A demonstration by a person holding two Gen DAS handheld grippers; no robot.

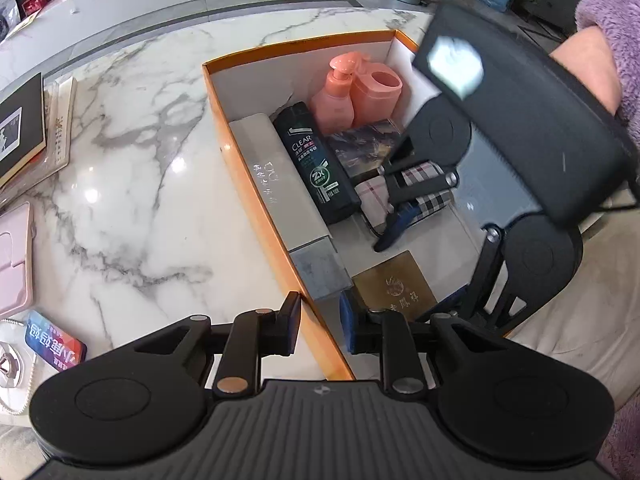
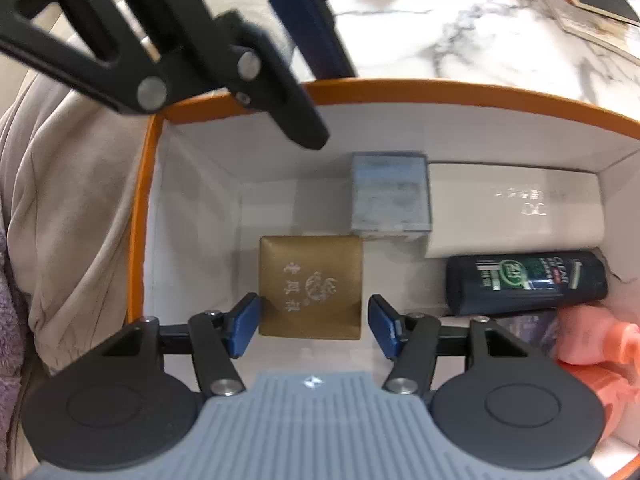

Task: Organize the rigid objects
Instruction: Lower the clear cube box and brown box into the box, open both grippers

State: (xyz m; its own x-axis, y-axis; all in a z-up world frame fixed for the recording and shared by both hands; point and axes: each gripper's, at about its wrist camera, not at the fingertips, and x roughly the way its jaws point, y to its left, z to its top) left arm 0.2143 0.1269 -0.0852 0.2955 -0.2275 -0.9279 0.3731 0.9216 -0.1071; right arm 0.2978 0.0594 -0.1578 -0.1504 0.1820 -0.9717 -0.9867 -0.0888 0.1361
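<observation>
Orange-rimmed box [image 2: 360, 94] on the marble: gold case [image 2: 311, 286] sits at its centre, bracketed by the right gripper [image 2: 313, 326], pads spread, not pressing. At two o'clock, grey cube [image 2: 390, 196], long white box [image 2: 516, 208], shampoo bottle [image 2: 524, 282]. The left gripper [image 1: 320, 326] straddles the box wall, narrowed, its contact unclear.

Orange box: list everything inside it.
Inside the orange box: a long grey carton, small grey cube box, gold case, dark CLEAR bottle, pink pump bottle, pink cup, marbled box, plaid pouch. The right claw covers the rest.
</observation>
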